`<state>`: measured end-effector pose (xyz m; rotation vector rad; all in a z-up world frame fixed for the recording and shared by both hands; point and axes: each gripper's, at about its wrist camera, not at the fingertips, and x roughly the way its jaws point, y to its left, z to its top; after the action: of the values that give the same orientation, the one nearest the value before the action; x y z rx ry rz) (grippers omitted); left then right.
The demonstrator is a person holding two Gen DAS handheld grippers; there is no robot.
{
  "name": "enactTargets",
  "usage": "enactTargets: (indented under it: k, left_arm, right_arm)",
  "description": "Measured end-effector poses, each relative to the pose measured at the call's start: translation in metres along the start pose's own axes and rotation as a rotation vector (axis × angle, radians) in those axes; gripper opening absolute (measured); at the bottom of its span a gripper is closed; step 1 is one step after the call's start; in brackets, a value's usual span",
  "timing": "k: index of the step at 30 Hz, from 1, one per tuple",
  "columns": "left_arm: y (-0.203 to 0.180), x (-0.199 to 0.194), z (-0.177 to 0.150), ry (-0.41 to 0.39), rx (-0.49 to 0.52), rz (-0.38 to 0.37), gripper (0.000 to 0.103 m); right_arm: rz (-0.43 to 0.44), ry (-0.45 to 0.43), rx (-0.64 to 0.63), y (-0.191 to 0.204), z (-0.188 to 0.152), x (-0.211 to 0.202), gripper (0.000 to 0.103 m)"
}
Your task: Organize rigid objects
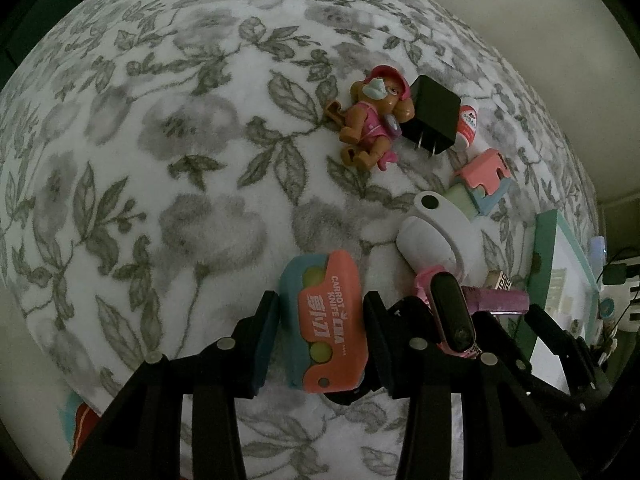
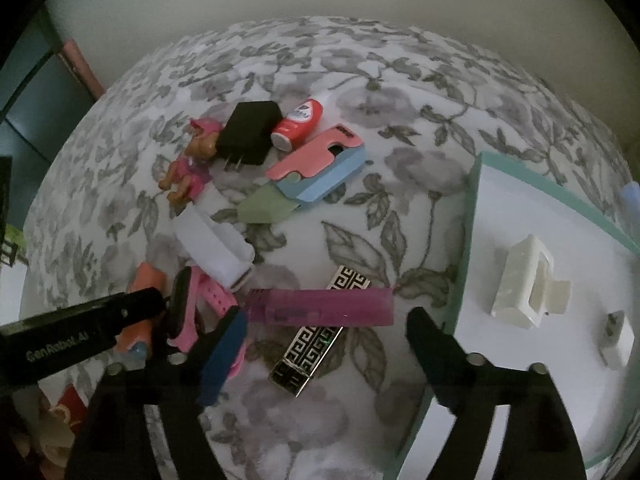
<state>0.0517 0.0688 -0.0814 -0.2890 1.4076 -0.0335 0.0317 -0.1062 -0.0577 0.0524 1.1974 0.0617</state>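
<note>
Orange "CARROT KNIFE" toy (image 1: 326,324) clamped in left tool (image 1: 320,320), "GenRobot.AI" on its arm

So it's a bed with a grey floral blanket (image 2: 360,64). Lying on it: toy dog (image 2: 188,168), black charger (image 2: 248,132), little red bottle (image 2: 298,124), pink-and-blue toy knife (image 2: 316,168), purple lighter (image 2: 320,306), and a teal-rimmed tray (image 2: 460,264) at right.

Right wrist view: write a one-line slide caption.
Open right gripper poised over a purple lighter beside the teal-rimmed tray.
</note>
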Motion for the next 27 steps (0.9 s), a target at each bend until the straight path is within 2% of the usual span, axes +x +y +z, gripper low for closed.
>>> enactTargets:
  k: [7,9,19,27]
  left_arm:
    - [0.0,0.0,0.001,0.001,0.004,0.001,0.045]
    - [0.001,0.001,0.001,0.002,0.006,0.002,0.045]
    - [0.001,0.002,0.003,0.004,0.01,0.003,0.045]
    - [-0.001,0.005,0.005,0.006,0.025,0.013,0.045]
  right_arm:
    - [-0.037,-0.009,-0.044,0.008,0.001,0.005,0.089]
    - [-0.039,-0.012,-0.048,0.01,0.001,0.007,0.103]
    - [-0.066,-0.021,-0.072,0.015,0.008,0.014,0.103]
    - [-0.131,-0.04,-0.193,0.017,0.011,0.022,0.103]
